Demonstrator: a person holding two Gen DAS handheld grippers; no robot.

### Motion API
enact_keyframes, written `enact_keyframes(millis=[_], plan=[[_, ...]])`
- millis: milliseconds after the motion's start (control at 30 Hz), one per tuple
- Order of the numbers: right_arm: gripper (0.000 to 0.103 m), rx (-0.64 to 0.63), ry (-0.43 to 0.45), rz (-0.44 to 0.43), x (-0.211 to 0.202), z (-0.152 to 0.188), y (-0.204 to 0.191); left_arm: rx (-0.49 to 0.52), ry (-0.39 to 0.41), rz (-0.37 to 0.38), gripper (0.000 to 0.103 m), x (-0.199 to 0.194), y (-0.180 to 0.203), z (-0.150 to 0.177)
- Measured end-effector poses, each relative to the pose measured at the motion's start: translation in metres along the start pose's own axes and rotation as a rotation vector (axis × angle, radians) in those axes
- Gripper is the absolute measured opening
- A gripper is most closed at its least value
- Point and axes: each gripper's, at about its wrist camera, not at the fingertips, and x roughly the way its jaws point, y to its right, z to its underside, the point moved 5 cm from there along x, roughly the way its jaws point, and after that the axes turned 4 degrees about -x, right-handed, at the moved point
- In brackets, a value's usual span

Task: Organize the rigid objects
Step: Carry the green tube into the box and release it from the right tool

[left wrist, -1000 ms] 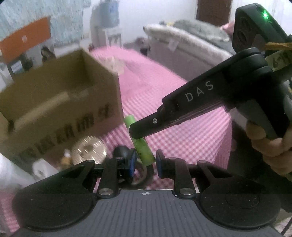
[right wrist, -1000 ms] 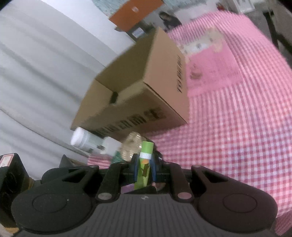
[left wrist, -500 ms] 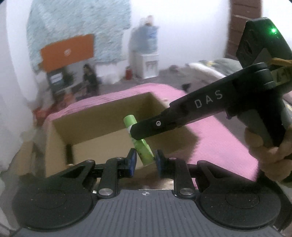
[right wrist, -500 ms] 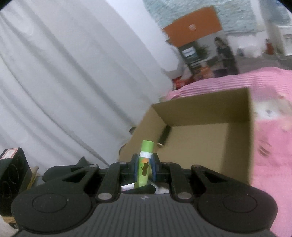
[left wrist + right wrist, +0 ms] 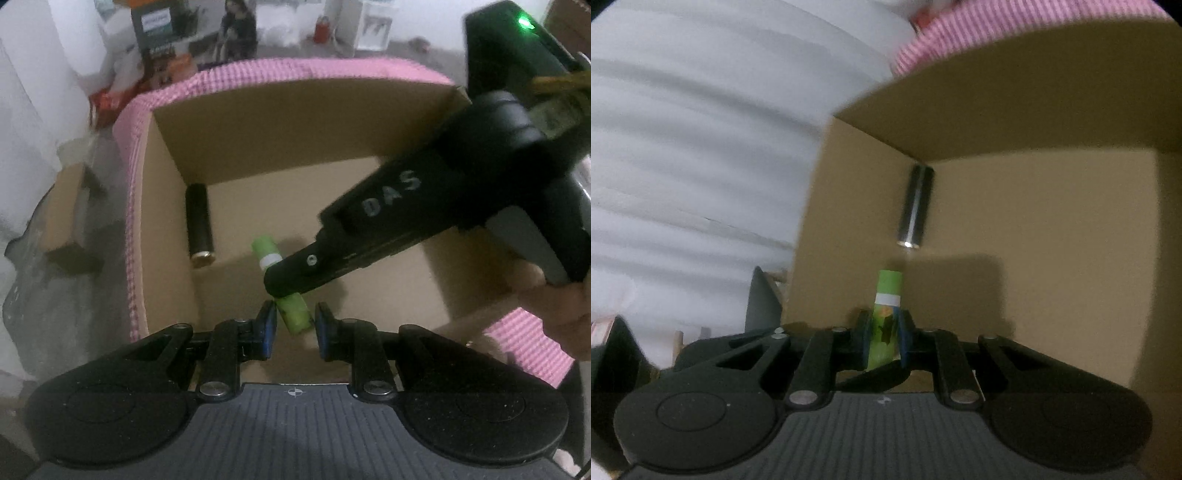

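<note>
Over the cardboard box (image 5: 295,122), the right hand-held gripper (image 5: 884,338) clamps a white-banded green tube (image 5: 888,291).

Right gripper (image 5: 286,286) reaches in from right, clamped on green tube (image 5: 293,314) above open cardboard box (image 5: 295,122). Left gripper (image 5: 294,329) below, blue pads apart, tube end between them. Black cylinder (image 5: 198,225) lies on box floor by left wall.

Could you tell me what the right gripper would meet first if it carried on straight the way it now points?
Probably the black cylinder lying in the cardboard box; it sits almost dead ahead of the right gripper and its green tube, though depth is uncertain.
</note>
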Motion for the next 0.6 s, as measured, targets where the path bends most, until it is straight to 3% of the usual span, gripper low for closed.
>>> enact_keyframes(millis=[133, 233, 300, 500, 600], plan=[[0.018, 0.014, -0.062, 0.020, 0.021, -0.011, 0.005, -0.035, -0.017, 0.002, 0.026, -0.006, -0.007, -0.003], [0.018, 0.027, -0.083, 0.009, 0.031, -0.018, 0.005, -0.047, 0.015, 0.007, 0.031, -0.015, -0.010, -0.002], [0.018, 0.032, -0.087, -0.008, 0.030, -0.013, 0.007, -0.052, 0.044, 0.013, 0.041, -0.023, -0.008, -0.003], [0.019, -0.001, -0.002, -0.037, -0.001, 0.001, 0.003, -0.047, 0.172, -0.002, 0.049, -0.058, -0.003, 0.001], [0.029, -0.071, 0.096, -0.028, -0.036, 0.014, -0.011, -0.032, 0.265, 0.003, 0.057, -0.083, 0.003, 0.007]])
